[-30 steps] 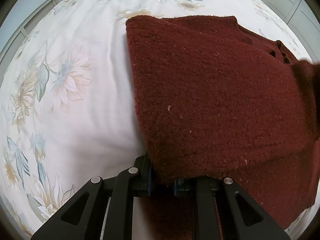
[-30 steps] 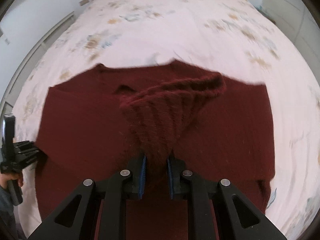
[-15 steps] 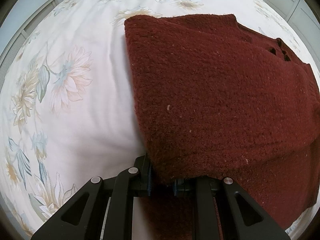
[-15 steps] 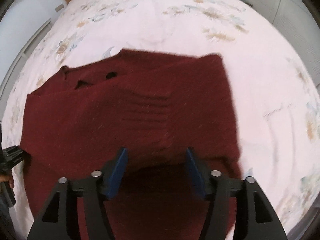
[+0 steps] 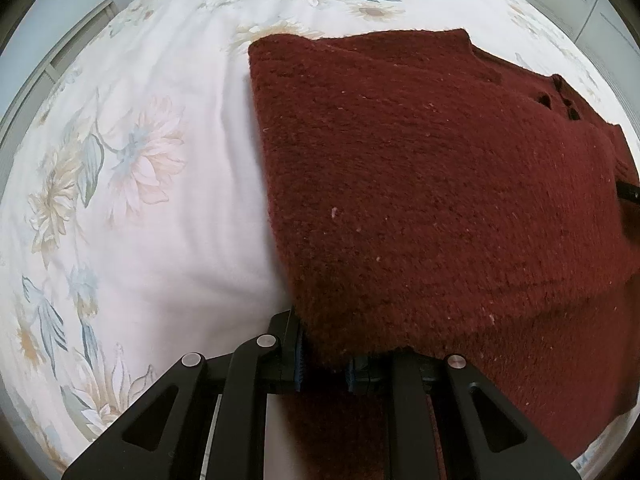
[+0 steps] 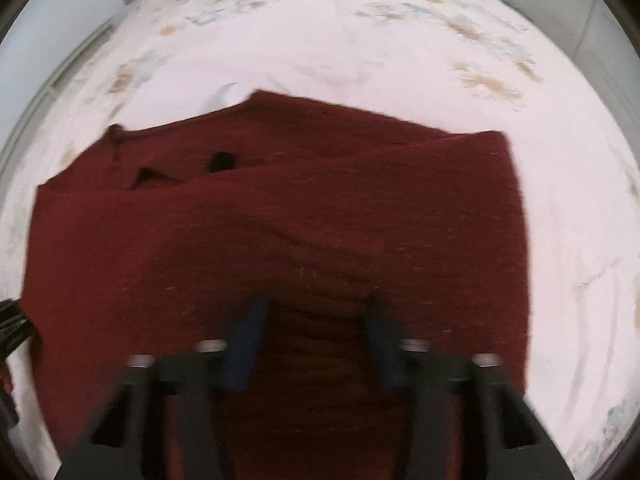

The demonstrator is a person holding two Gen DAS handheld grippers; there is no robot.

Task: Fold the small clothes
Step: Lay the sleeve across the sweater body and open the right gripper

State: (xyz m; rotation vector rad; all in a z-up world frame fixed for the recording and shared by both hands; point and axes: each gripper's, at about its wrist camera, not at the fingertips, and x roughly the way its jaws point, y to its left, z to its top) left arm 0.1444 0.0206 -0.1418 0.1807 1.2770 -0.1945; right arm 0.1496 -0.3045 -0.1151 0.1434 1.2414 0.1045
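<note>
Item: dark red knitted sweater (image 5: 420,184), lying on the floral bedsheet (image 5: 132,184), one layer folded across its body. My left gripper (image 5: 324,364) stays clenched on the near left corner of the knit, no change from a second ago. My right gripper (image 6: 312,332), which pinched a ribbed sleeve a second ago, now has its blue-padded fingers (image 6: 244,340) spread wide and grasps nothing; the sleeve lies flat on the sweater. Right view blurred with motion
</note>
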